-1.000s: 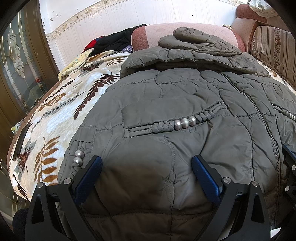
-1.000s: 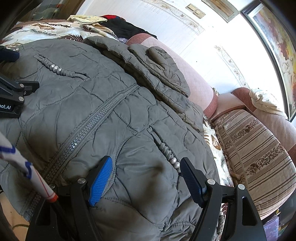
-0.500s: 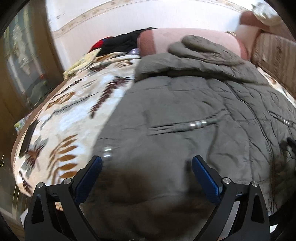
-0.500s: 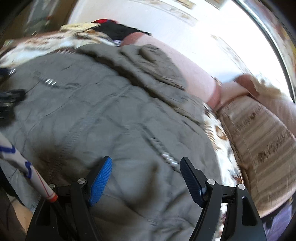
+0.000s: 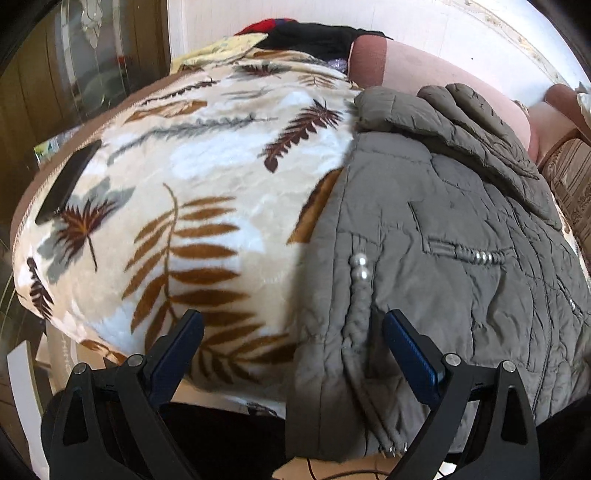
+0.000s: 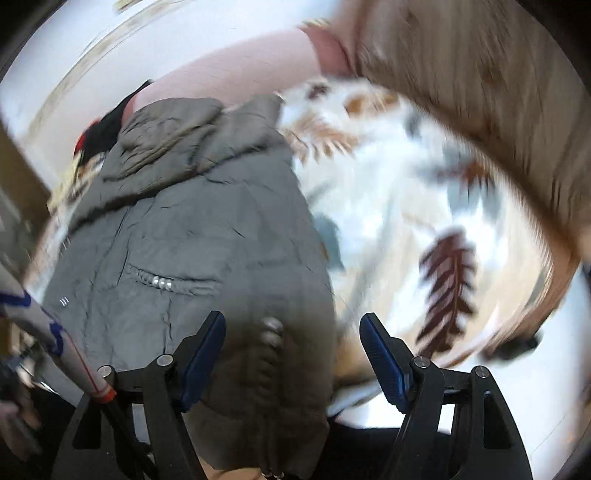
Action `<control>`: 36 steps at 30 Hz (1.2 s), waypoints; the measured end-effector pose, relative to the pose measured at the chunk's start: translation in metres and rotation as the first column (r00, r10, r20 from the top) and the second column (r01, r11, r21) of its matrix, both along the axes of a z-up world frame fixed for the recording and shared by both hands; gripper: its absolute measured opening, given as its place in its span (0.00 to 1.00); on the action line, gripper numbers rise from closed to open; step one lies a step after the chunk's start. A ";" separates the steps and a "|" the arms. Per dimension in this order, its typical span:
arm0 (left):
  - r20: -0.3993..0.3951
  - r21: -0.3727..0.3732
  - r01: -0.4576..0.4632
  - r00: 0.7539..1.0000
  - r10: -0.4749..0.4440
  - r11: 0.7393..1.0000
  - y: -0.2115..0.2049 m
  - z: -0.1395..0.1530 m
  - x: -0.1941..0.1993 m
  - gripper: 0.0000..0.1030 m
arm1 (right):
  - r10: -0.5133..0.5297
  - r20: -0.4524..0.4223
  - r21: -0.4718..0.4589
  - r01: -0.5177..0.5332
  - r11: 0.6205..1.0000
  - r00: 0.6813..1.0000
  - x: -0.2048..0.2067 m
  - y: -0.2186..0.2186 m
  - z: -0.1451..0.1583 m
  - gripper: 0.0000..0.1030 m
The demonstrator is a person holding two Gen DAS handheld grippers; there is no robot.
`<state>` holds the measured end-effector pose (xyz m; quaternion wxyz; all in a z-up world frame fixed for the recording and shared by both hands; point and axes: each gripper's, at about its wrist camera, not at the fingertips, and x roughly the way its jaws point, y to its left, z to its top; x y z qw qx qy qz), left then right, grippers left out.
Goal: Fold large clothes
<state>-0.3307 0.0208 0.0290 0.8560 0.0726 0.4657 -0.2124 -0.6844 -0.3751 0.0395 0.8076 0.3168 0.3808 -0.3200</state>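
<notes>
A grey quilted padded jacket [image 5: 443, 236] with braided trim and silver beads lies flat on a leaf-patterned blanket [image 5: 207, 206], hood [image 5: 461, 118] toward the sofa back. My left gripper [image 5: 293, 332] is open and empty, straddling the jacket's left edge near the hem. In the right wrist view, which is blurred, the jacket [image 6: 192, 221] fills the left half. My right gripper [image 6: 291, 336] is open and empty over the jacket's right edge near the hem.
A dark phone-like slab [image 5: 66, 184] lies at the blanket's left edge. Black and red clothes [image 5: 314, 33] are piled at the back. A pink sofa back [image 5: 443, 74] and a striped cushion [image 6: 480, 92] border the blanket. A glass-door cabinet [image 5: 74, 74] stands at left.
Both grippers swung outward from over the jacket's middle: the left now looks at the jacket's left edge, the right at its right edge. Both stayed open.
</notes>
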 end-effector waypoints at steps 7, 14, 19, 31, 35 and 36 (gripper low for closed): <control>-0.054 0.000 0.031 0.998 -0.031 1.000 0.001 -0.016 -0.019 0.95 | 0.013 0.091 0.198 -0.031 0.980 0.996 -0.003 0.017 -0.030 0.75; -0.081 -0.046 0.012 0.997 -0.016 0.999 0.008 -0.025 -0.031 0.95 | 0.060 0.078 0.206 -0.075 0.976 0.995 0.005 0.039 -0.034 0.61; -0.054 -0.040 0.015 0.998 -0.017 0.999 0.002 -0.026 -0.031 0.95 | 0.088 0.008 0.175 -0.088 0.981 0.996 0.009 0.048 -0.036 0.68; 0.100 0.064 0.089 0.990 -0.095 0.994 -0.031 -0.018 -0.056 0.56 | 0.156 -0.004 0.027 -0.156 0.987 0.988 0.035 0.065 -0.028 0.33; 0.096 0.062 0.068 0.993 -0.074 0.996 -0.030 -0.022 -0.051 0.66 | 0.163 -0.018 0.041 -0.162 0.986 0.986 0.040 0.061 -0.033 0.43; 0.096 0.059 0.060 0.993 -0.066 0.996 -0.029 -0.023 -0.050 0.70 | 0.161 -0.016 0.048 -0.160 0.986 0.987 0.043 0.061 -0.035 0.53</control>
